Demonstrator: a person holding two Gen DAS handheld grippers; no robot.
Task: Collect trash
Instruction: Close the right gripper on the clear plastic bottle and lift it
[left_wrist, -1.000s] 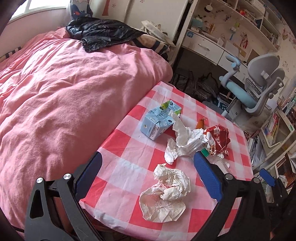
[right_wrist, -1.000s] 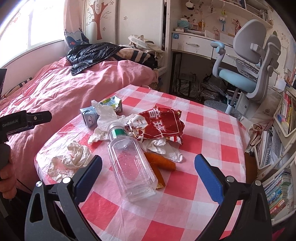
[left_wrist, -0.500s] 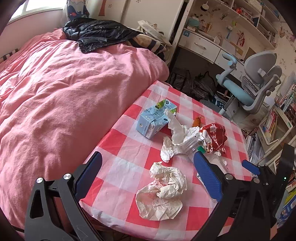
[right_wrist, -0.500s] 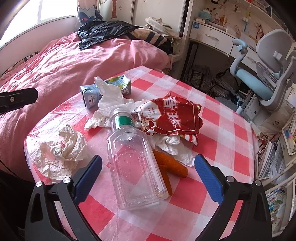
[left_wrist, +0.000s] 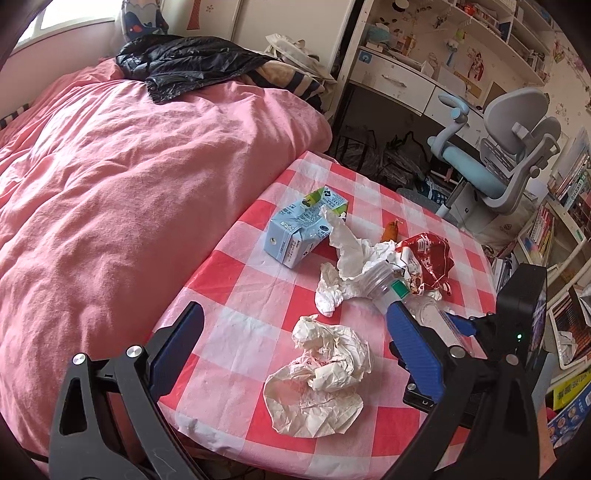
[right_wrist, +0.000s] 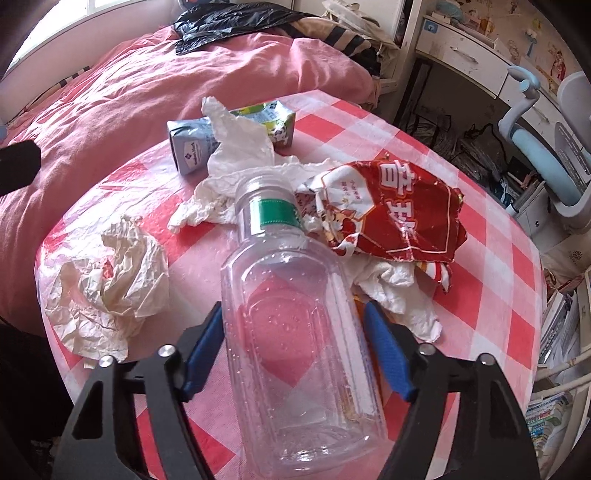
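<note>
Progress: early. All the litter appears to be on the checked tablecloth (left_wrist: 255, 295); no bin or bag for it shows in either view. On the cloth: a clear plastic bottle (right_wrist: 295, 332) lying on its side, a red snack wrapper (right_wrist: 391, 214) against its neck, white tissues (right_wrist: 240, 158) draped behind the neck, a blue drink carton (left_wrist: 299, 232) further back, a larger crumpled paper wad (left_wrist: 321, 373) near the table edge, and something orange (left_wrist: 389, 232) beyond the tissues, too small to identify.

Right gripper (right_wrist: 295, 350): tilted steeply down over the bottle, the body of the bottle between its blue pads. Jaws have just been closing around it. The pads stand right at the bottle's sides; the left pad looks to touch, the right seems a hair off. I judge the squeeze as not yet firm, and the bottle is not lifted.

Left gripper (left_wrist: 295, 354): jaws wide apart, empty, angled down above the paper wad, not touching it.

Left to do, as judged: secure and lift the bottle, then clear every other item.
</note>
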